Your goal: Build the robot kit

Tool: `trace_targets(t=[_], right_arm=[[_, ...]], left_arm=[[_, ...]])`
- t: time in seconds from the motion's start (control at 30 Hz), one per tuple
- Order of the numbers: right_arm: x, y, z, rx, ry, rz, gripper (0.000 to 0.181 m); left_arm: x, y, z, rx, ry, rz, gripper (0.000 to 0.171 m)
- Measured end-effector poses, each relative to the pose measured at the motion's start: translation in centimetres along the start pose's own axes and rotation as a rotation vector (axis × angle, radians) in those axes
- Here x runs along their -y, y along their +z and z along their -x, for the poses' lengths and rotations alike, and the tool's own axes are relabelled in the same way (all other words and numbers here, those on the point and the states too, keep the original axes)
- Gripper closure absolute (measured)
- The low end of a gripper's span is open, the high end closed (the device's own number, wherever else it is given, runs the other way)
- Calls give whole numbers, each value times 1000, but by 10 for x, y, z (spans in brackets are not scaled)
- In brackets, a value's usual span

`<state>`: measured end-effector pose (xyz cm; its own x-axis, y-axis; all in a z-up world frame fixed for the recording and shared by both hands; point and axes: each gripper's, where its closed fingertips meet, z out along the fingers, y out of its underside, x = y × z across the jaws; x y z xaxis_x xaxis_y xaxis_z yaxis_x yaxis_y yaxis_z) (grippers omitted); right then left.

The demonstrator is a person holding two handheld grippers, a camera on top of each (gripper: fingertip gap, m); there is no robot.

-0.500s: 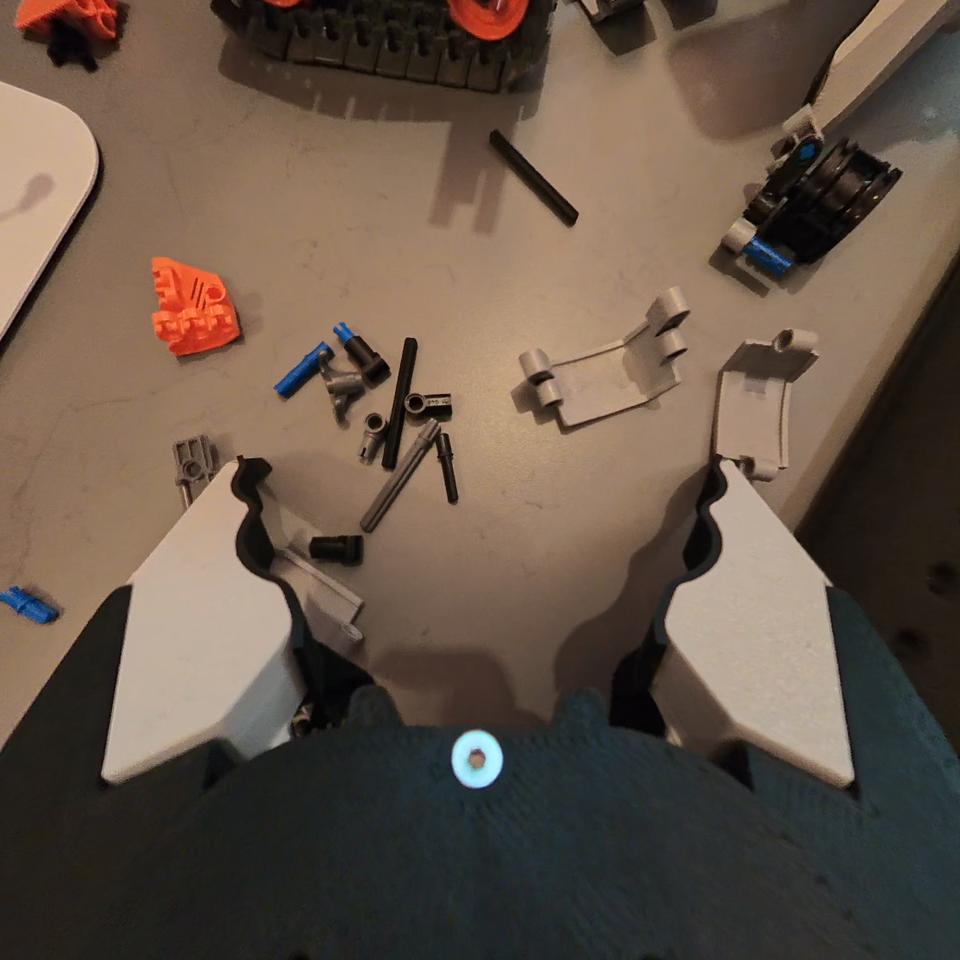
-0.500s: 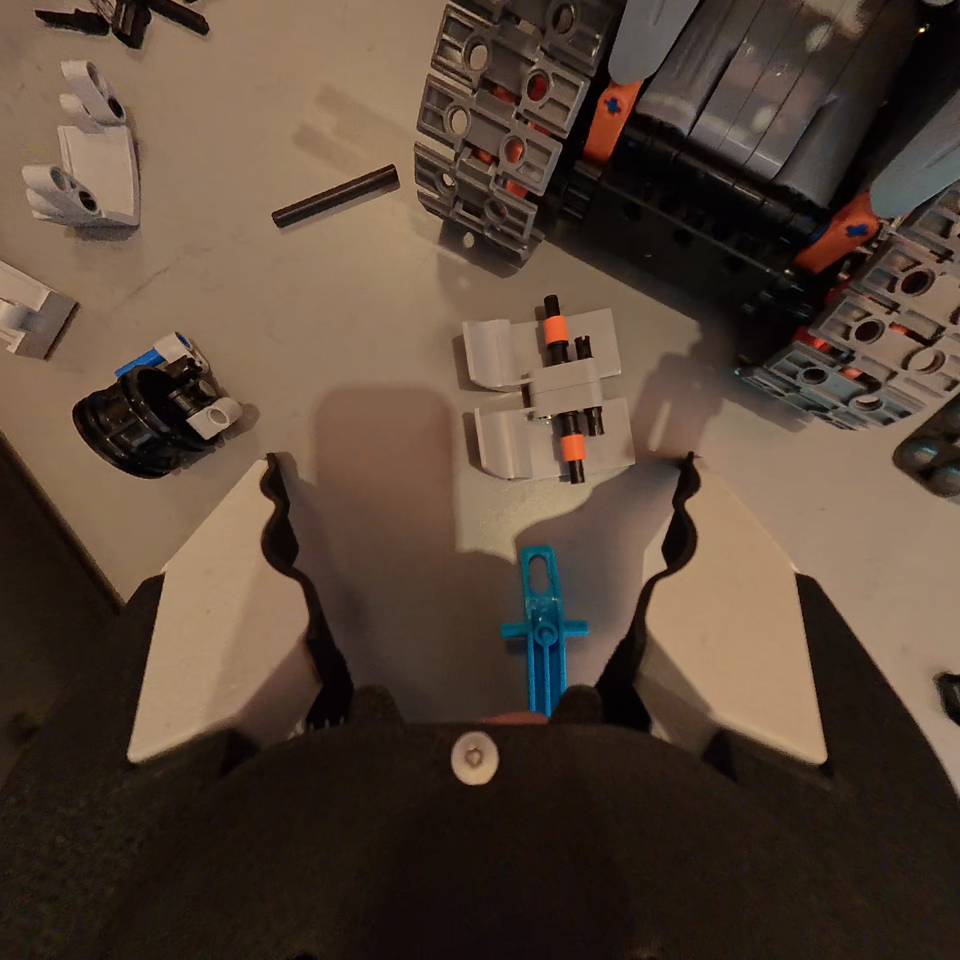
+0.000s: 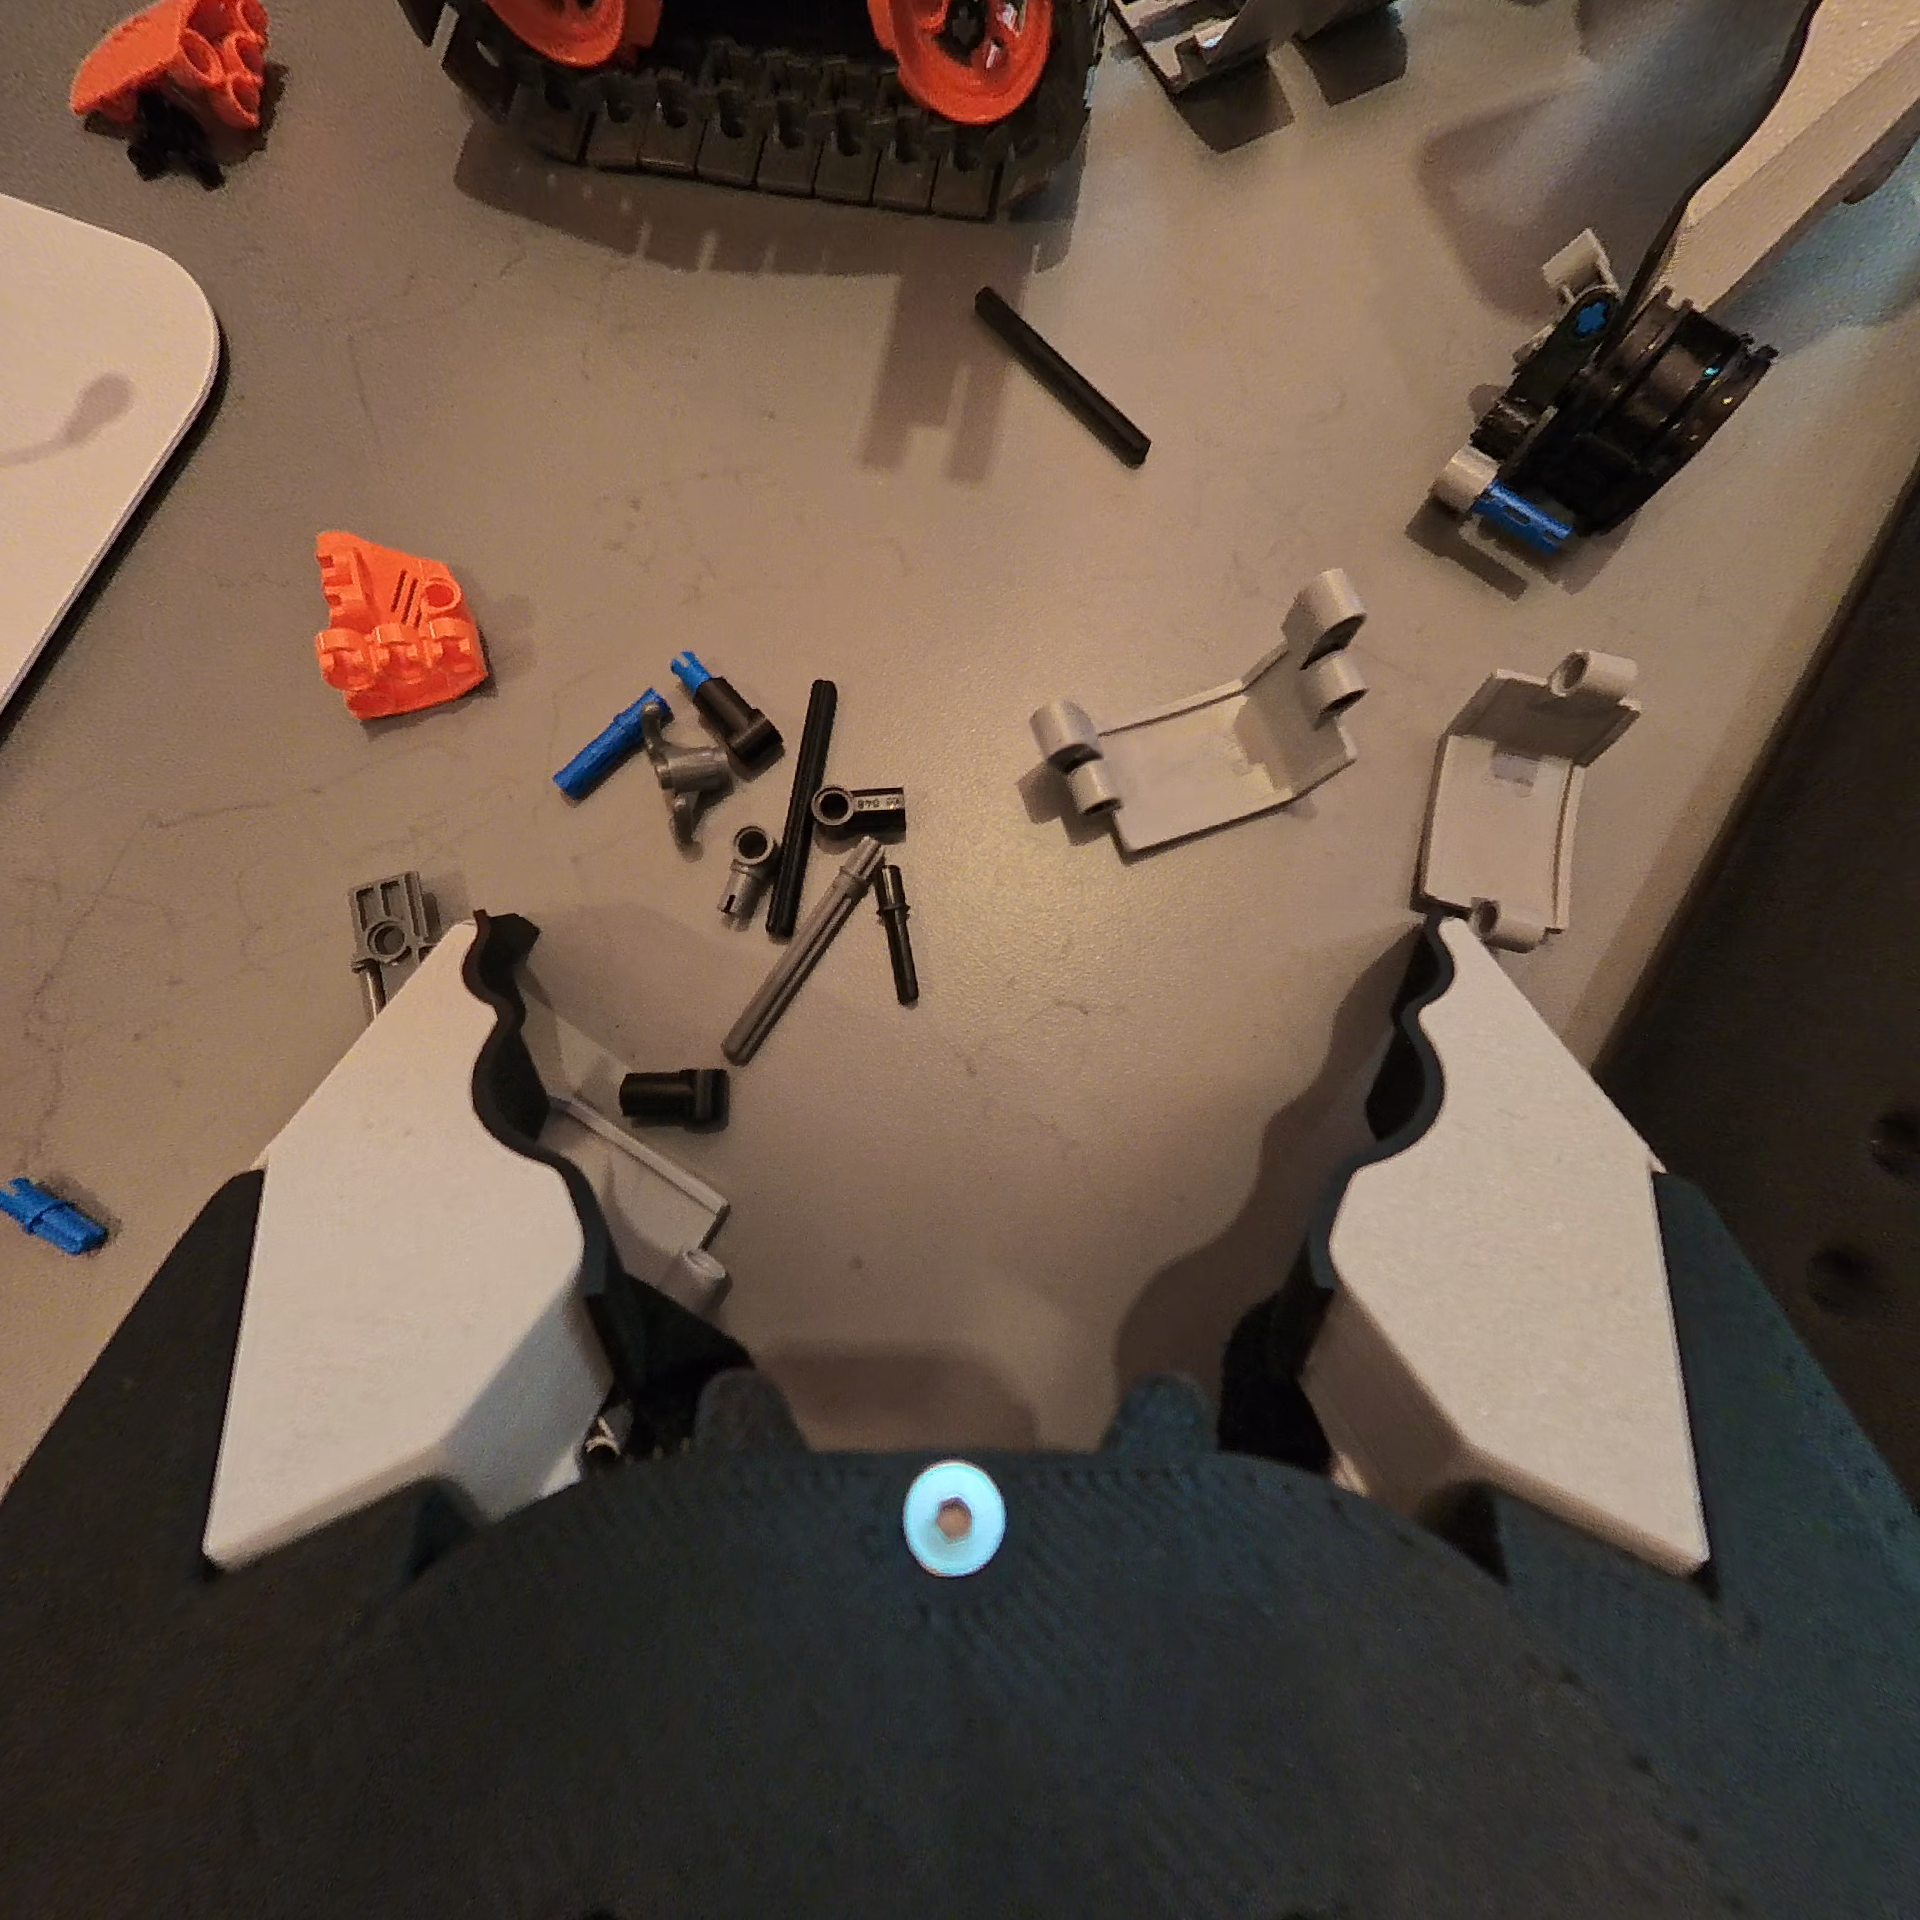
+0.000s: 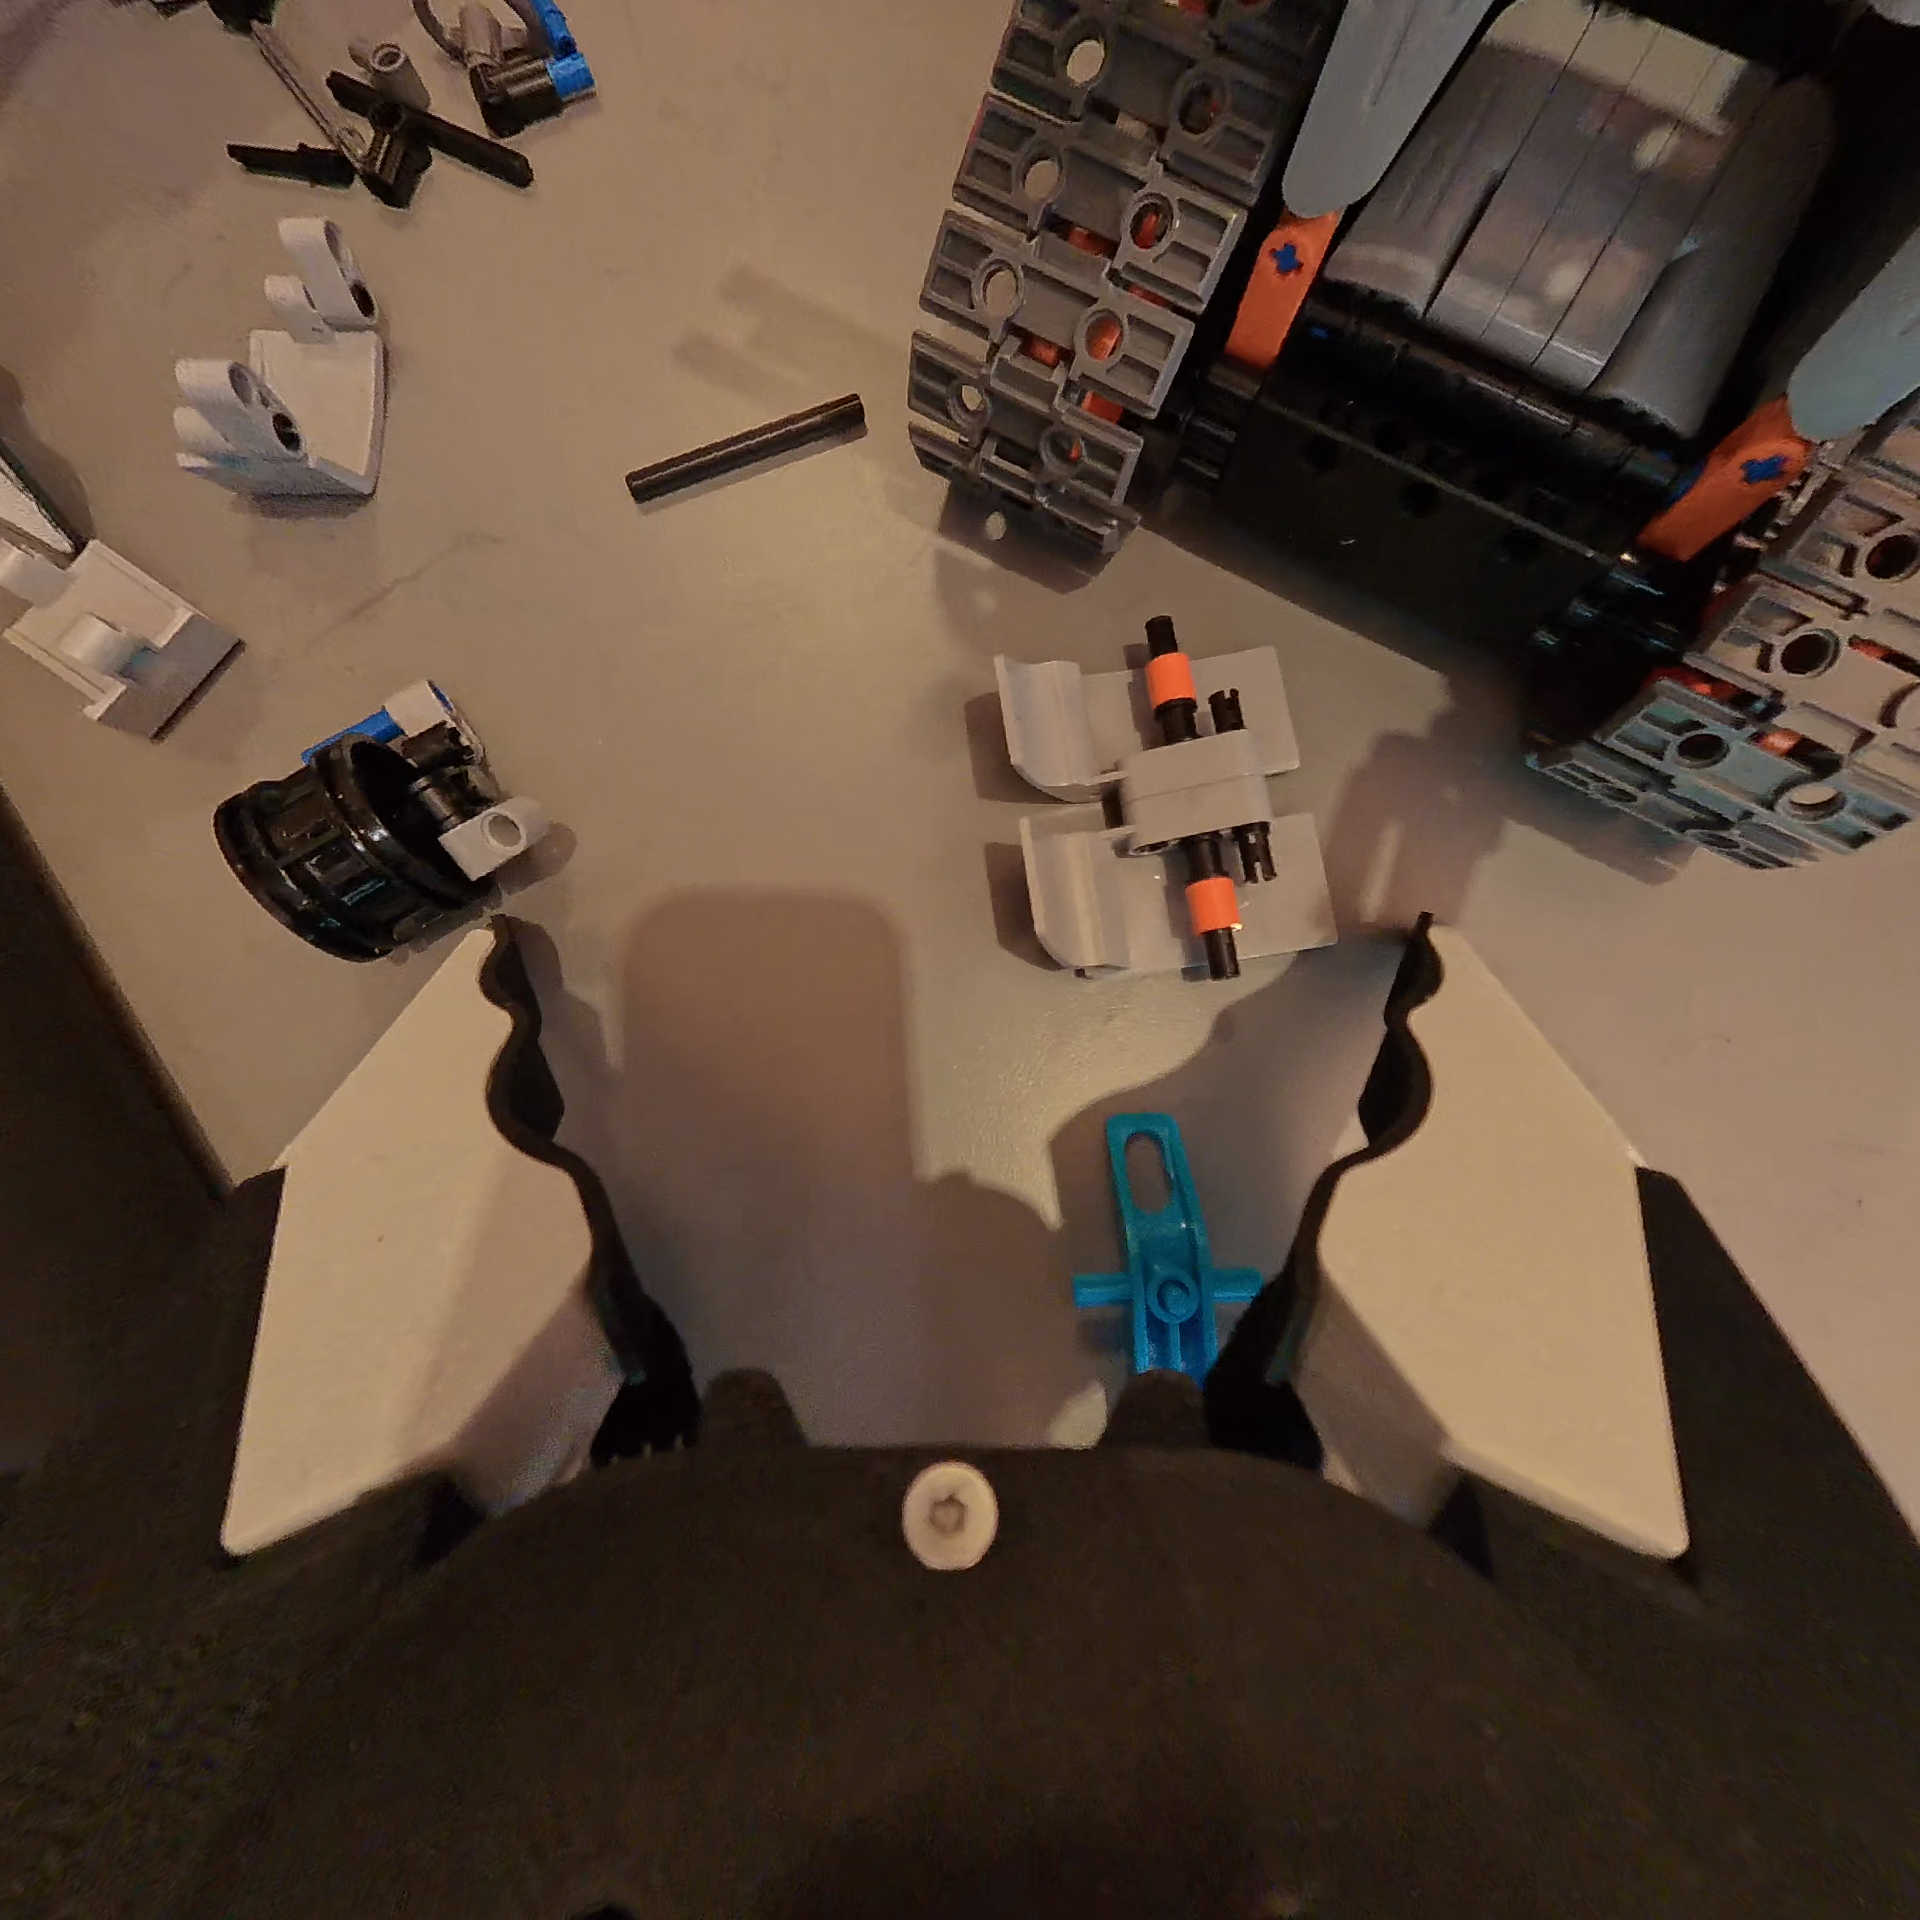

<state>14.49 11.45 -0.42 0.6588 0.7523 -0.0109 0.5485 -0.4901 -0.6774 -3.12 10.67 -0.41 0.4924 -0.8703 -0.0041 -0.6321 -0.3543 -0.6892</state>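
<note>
desk [image 3: 1039, 540]: grey, I see it strewn with building-toy parts.
tracked vehicle [image 4: 1455, 343]: big dark model, far right of my right view.
left claw [image 3: 961, 935]: wide open, holding nothing, over the desk; grey flat piece [image 3: 634, 1184] under its left finger.
right claw [image 4: 961, 925]: wide open, empty.
grey panel assembly [image 4: 1153, 810]: just ahead of right claw, black axle with orange bushes.
black wheel [image 4: 343, 862]: beside right claw's left fingertip.
small parts pile [image 3: 790, 821]: ahead of left claw.
blue piece [image 4: 1164, 1257]: between right claw's fingers, beside the right one.
</note>
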Motion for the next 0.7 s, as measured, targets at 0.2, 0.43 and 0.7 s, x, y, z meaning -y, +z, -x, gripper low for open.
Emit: trace_targets(t=[0.2,0.43,0.7], right_arm=[[1,0,0,-6,5,-1,26],[8,5,5,-2,9,-13,24],[4,3,0,-10,10,-3,25]], left_arm=[[0,0,0,0,0,0,14],[1,1,0,5,0,-1,14],[1,1,0,5,-5,0,14]])
